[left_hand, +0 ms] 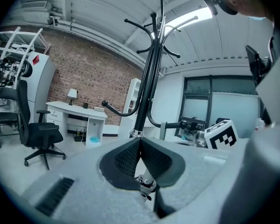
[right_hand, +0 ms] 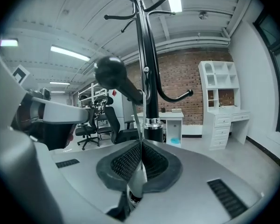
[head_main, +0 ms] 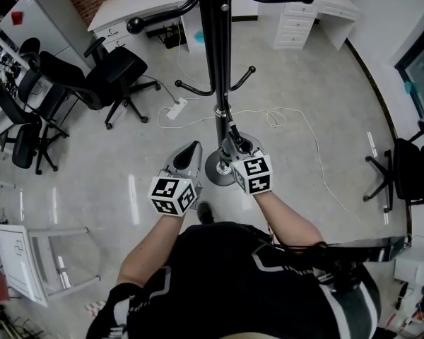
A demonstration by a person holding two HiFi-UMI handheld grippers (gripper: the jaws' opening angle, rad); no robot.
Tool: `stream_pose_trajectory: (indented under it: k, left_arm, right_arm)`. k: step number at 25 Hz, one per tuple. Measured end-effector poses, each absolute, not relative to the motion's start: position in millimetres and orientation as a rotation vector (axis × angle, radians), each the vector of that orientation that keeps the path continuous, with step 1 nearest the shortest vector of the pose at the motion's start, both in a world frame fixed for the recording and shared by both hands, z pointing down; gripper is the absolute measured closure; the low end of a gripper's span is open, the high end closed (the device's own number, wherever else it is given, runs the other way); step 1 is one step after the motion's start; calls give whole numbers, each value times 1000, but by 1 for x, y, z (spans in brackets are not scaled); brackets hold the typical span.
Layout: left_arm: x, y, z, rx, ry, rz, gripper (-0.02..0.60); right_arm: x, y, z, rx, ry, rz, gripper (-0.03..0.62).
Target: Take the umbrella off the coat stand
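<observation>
The black coat stand rises straight in front of me from its round base. My right gripper is up against the pole. In the right gripper view its jaws are shut on a thin grey strap, apparently the umbrella's, which runs up to a knobbed hook. The umbrella's body is hidden. My left gripper hovers just left of the pole. Its pads meet at the tip with nothing between them, and the pole stands beyond.
Black office chairs stand at the left, with another at the right edge. A white desk and drawers line the far wall. A power strip and white cable lie on the floor behind the stand. A white frame is near left.
</observation>
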State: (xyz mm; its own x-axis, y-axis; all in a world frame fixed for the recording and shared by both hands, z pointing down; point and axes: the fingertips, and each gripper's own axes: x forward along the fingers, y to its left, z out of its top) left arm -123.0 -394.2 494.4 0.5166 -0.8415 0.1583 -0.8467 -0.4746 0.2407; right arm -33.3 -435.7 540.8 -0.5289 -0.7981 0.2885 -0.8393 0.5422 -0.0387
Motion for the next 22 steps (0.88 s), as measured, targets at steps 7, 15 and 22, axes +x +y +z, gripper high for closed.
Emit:
stream_pose_trajectory:
  k: [7,15,22]
  left_arm:
    - [-120,-381,491,2459,-1438,8,571]
    - [-110,-360,482,2447,-1481,-21,571]
    - [-103,-337,472,2437,-1536,-42,571]
  right_arm:
    - [-31,-419,514,1334,-2575,180,585]
    - [-20,-396,506,1290,-2590,177,585]
    - [-10,-378,500,1248,-2612,164,585]
